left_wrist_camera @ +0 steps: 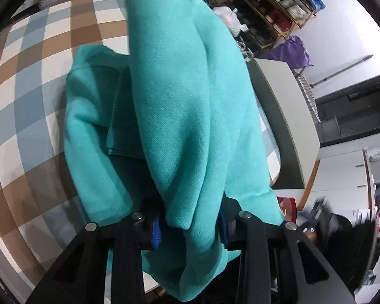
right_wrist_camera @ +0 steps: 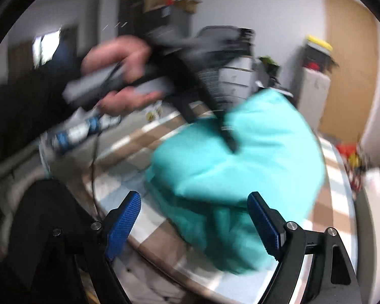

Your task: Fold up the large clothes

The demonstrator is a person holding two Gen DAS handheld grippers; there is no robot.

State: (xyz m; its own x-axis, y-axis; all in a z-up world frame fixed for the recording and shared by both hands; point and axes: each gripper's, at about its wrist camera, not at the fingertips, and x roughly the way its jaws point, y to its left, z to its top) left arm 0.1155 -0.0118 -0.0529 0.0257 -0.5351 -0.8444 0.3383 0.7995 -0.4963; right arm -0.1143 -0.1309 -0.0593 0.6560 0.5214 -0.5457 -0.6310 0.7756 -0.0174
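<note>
A teal sweatshirt (left_wrist_camera: 179,106) lies bunched on a table with a brown, blue and white checked cloth (left_wrist_camera: 25,88). A thick fold of it rises toward the camera, and my left gripper (left_wrist_camera: 190,224) is shut on that fold, blue pads pressing either side. The right wrist view is blurred. There the sweatshirt (right_wrist_camera: 240,157) sits near the table edge (right_wrist_camera: 129,141), and a hand (right_wrist_camera: 119,58) holds the left gripper (right_wrist_camera: 230,141), whose fingers reach into the cloth. My right gripper (right_wrist_camera: 193,223) stands open above the table edge, its blue pads (right_wrist_camera: 124,220) wide apart and touching nothing.
A rack of bags and shoes (left_wrist_camera: 278,7), a purple bag (left_wrist_camera: 288,50) and a white plastic bag (left_wrist_camera: 228,17) stand beyond the table. A grey-white counter (left_wrist_camera: 278,106) runs along its right side. A wooden door (right_wrist_camera: 347,63) and stacked boxes (right_wrist_camera: 314,83) show behind.
</note>
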